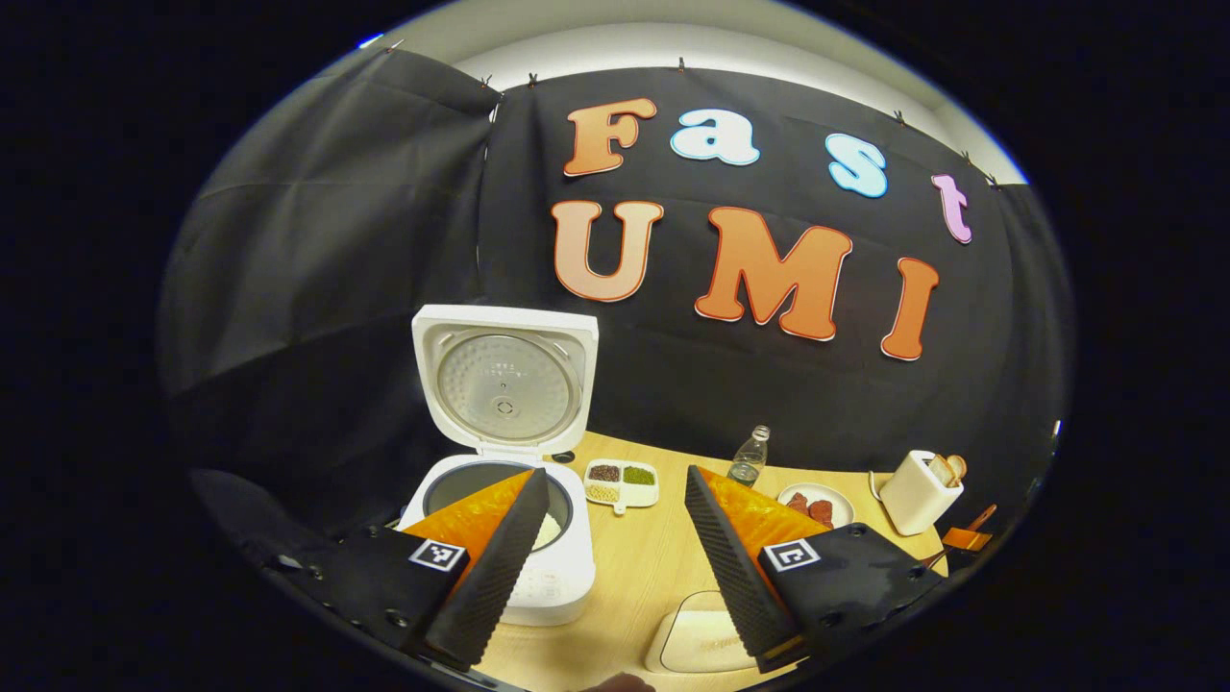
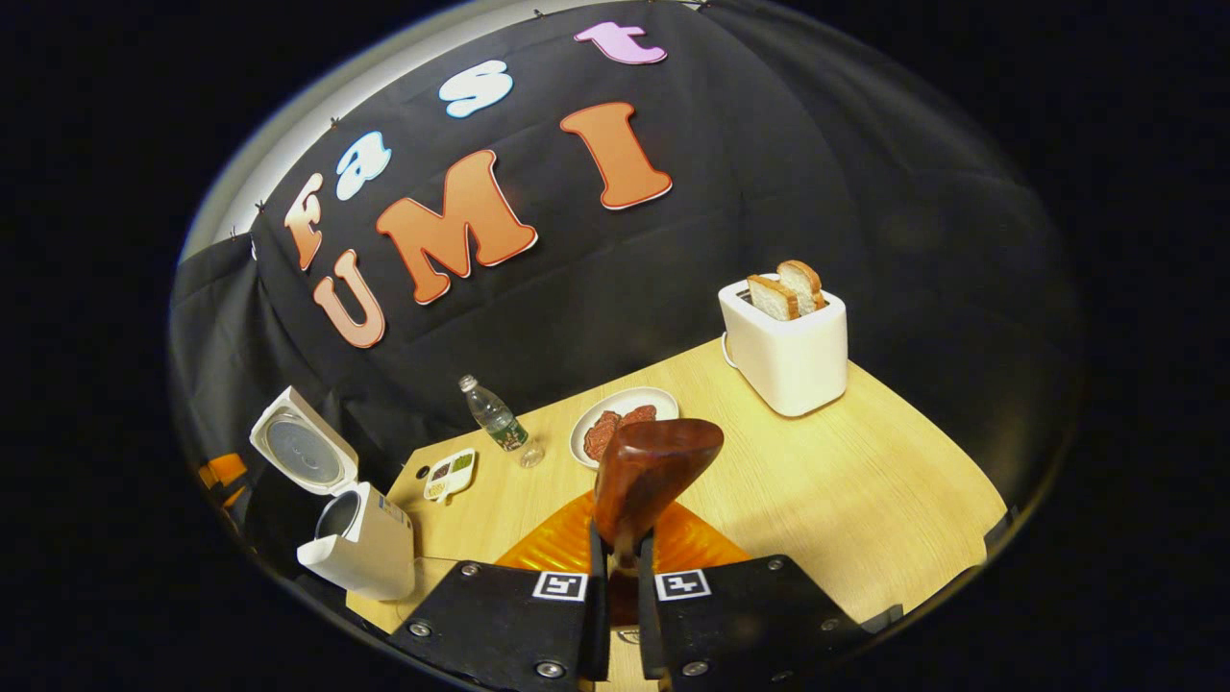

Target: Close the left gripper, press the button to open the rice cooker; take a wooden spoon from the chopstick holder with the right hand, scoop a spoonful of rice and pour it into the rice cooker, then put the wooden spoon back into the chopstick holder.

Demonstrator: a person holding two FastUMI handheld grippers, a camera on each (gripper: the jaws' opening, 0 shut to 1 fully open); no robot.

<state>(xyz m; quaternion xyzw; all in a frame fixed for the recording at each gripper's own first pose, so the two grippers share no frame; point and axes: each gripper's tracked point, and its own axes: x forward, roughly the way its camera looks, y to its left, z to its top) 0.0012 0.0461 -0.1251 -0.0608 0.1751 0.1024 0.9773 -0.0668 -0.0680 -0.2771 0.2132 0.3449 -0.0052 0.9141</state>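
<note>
The white rice cooker stands open at the left, its lid upright. A pale patch of rice shows in the dark pot behind my left finger. My left gripper is open and holds nothing, just in front of and to the right of the cooker. My right gripper is shut on the handle of the dark wooden spoon, whose bowl stands up over the table; I see no rice on it. The cooker lies far to the left of that gripper.
On the wooden table are a small divided dish of grains, a plastic bottle, a plate of red pieces and a white toaster with bread. A white rounded object lies near the front edge.
</note>
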